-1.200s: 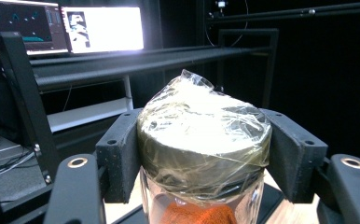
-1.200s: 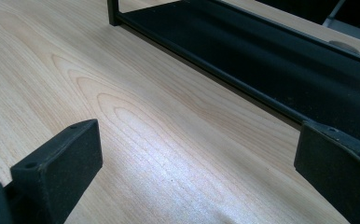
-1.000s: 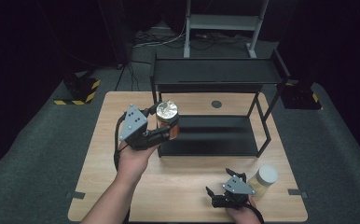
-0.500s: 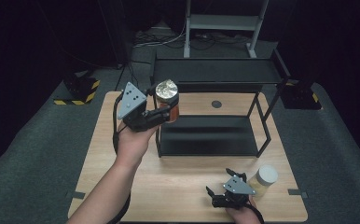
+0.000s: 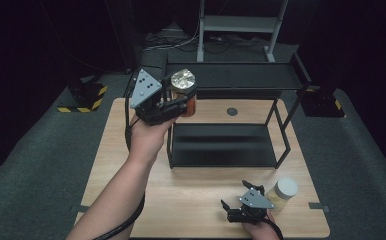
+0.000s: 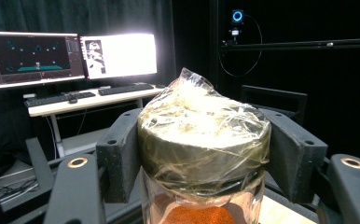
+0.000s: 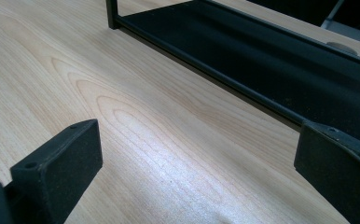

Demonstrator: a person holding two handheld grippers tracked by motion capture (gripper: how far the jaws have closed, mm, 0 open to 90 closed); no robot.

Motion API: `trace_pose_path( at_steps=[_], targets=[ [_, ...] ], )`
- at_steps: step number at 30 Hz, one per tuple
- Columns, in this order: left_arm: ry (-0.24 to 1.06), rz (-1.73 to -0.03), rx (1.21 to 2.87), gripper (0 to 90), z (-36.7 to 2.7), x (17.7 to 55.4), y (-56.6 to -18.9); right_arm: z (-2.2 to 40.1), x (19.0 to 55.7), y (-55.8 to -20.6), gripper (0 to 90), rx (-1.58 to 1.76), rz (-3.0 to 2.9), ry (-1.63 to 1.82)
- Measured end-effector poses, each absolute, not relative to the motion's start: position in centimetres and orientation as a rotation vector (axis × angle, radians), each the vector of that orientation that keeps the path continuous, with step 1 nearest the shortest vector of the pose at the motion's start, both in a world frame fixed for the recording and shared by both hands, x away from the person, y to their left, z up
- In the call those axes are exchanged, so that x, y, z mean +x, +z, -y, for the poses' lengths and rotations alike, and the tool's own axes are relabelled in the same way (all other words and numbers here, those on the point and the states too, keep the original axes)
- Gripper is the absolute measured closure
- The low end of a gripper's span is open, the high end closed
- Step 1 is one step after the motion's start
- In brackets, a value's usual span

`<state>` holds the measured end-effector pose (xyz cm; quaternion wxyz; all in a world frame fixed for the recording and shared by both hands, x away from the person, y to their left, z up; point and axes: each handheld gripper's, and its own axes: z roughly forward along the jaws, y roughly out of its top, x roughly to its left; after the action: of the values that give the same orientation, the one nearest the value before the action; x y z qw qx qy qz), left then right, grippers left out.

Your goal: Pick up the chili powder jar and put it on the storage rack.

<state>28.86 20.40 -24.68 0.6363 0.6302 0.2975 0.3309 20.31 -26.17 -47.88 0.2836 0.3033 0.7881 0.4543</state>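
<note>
My left gripper (image 5: 178, 102) is shut on a glass jar (image 5: 183, 91) with orange powder inside and a lid wrapped in clear film. It holds the jar in the air at the left end of the black two-tier rack's top shelf (image 5: 241, 77). In the left gripper view both pads press the wrapped lid (image 6: 201, 140) from either side. My right gripper (image 5: 238, 209) rests low at the table's near edge, jaws open and nothing between them. In the right gripper view its wide-apart jaws face bare wood and the rack's lower shelf (image 7: 280, 60).
A second jar (image 5: 283, 192) with a white lid stands on the wooden table (image 5: 196, 200) just right of my right gripper. The rack's lower shelf (image 5: 223, 145) lies bare. A round grommet (image 5: 232, 111) sits behind the rack. Monitors (image 6: 71, 56) glow beyond the table.
My left gripper has lifted the jar up from lower-shelf height to the level of the top shelf, moving away from me. The right gripper has stayed put.
</note>
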Motion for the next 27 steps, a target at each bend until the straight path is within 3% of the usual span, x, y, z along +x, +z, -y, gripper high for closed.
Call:
trace_pose_path(
  at_steps=[27],
  targets=[
    [0.792,-0.724,1.441,34.6,-16.4,34.3,-22.1,26.6,20.4,-48.0,0.4,0.824,-2.106,1.245]
  ],
)
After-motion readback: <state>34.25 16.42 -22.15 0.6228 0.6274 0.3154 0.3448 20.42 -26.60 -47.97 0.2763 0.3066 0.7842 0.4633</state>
